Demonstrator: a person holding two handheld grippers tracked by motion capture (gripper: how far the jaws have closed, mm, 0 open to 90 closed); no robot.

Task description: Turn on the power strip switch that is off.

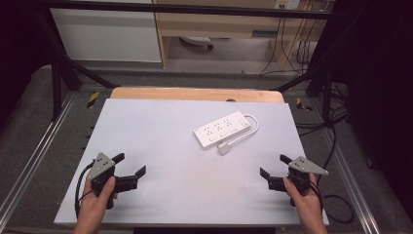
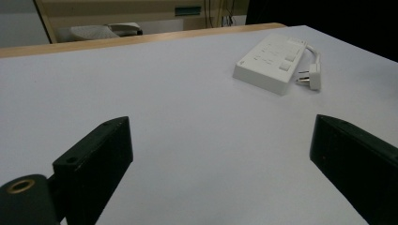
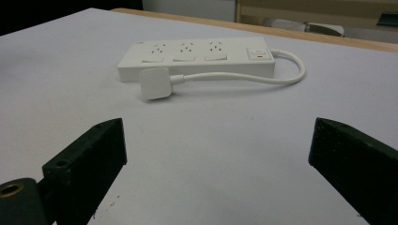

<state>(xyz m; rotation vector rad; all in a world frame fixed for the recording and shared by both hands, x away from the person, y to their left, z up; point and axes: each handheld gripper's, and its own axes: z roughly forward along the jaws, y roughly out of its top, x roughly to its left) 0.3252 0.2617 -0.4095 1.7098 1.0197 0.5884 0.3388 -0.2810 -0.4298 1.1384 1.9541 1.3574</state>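
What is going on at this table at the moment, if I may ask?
A person holds the left gripper and the right gripper near the table's front edge, both with jaws open and empty. Farther out lies a white power strip, its plug resting beside it. Neither gripper touches it.

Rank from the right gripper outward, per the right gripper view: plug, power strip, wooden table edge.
From the right gripper:
1. Plug, lying flat on the white surface, left of centre.
2. Power strip, right behind the plug, lying crosswise.
3. Wooden table edge, along the far side.
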